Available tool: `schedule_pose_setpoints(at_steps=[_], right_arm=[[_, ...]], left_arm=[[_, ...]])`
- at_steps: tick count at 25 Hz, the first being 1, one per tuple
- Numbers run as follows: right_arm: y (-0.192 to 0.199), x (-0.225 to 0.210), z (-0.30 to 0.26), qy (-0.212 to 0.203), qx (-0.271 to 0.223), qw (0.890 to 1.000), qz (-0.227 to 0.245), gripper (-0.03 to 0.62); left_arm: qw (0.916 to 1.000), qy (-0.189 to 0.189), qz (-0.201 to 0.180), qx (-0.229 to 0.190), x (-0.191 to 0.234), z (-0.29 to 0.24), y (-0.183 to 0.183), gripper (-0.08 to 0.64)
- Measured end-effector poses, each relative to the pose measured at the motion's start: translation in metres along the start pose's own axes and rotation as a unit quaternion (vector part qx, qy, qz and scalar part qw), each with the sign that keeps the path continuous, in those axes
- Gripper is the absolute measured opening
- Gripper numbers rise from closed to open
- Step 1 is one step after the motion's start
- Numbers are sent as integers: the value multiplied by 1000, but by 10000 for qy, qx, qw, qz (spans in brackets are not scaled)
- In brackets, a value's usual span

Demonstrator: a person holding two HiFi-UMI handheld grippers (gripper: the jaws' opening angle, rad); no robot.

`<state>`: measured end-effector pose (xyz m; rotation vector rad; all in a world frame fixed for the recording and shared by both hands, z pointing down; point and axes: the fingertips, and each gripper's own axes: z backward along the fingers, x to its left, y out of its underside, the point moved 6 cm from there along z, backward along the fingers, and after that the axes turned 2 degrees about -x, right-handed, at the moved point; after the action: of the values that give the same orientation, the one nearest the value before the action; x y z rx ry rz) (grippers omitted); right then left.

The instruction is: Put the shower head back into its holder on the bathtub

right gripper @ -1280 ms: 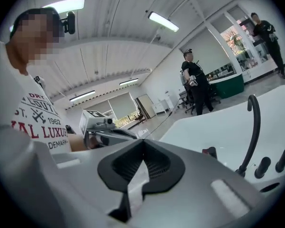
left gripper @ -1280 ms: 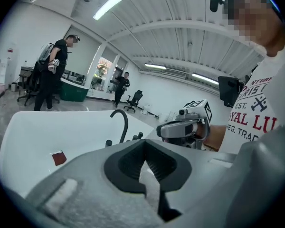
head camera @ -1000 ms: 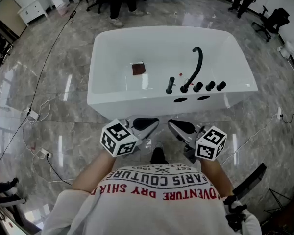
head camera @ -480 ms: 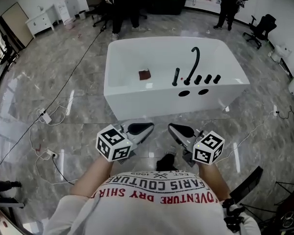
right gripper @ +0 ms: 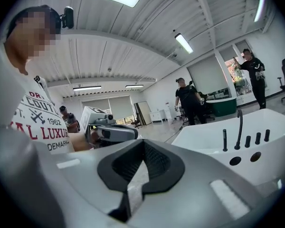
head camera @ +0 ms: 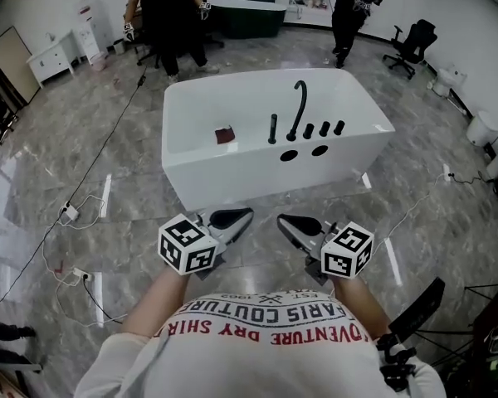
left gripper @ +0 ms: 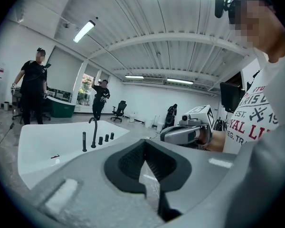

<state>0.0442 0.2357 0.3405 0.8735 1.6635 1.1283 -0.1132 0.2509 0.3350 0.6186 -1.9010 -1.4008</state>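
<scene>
Shower head (head camera: 272,128), seen as a slim black stick, stands upright on the near rim of the white bathtub (head camera: 232,168), which lies at twelve o'clock from the person wearing the camera; it is too small to tell how it is seated there. Starting from the left of the head view, a white cabinet (head camera: 50,59) stands against the wall at ten o'clock, and cables with a power strip (head camera: 66,214) trail across the grey marble floor (head camera: 116,148) at nine o'clock. A person in dark clothes (head camera: 162,7) stands beyond the tub at eleven o'clock. The left tool (head camera: 239,217) is held level in front of the person's chest, well short of the tub, its jaws closed together. Inside the tub, left of the shower head, lies a small dark red patch (head camera: 225,134). Just right of the shower head rises a tall curved black faucet (head camera: 299,106), then a row of three black knobs (head camera: 324,128), with two dark oval openings (head camera: 305,152) in the tub's side below them. The right tool (head camera: 289,222) is held level beside the left one, its jaws also closed together. Another person in dark clothes (head camera: 353,7) stands at one o'clock, with a black office chair (head camera: 411,44) further right.
</scene>
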Motion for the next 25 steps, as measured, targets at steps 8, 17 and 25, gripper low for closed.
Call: schedule_pose_setpoints(at_steps=[8, 17, 25], right_arm=[[1, 18, 63, 116, -117, 9997, -174, 4], [-10, 36, 94, -116, -131, 9998, -25, 4], [-8, 45, 105, -250, -180, 9995, 75, 5]], left_arm=[[9998, 142, -118, 80, -66, -17, -2, 2], [9998, -110, -184, -14, -106, -13, -11, 2], [9994, -182, -285, -19, -125, -14, -8, 2]])
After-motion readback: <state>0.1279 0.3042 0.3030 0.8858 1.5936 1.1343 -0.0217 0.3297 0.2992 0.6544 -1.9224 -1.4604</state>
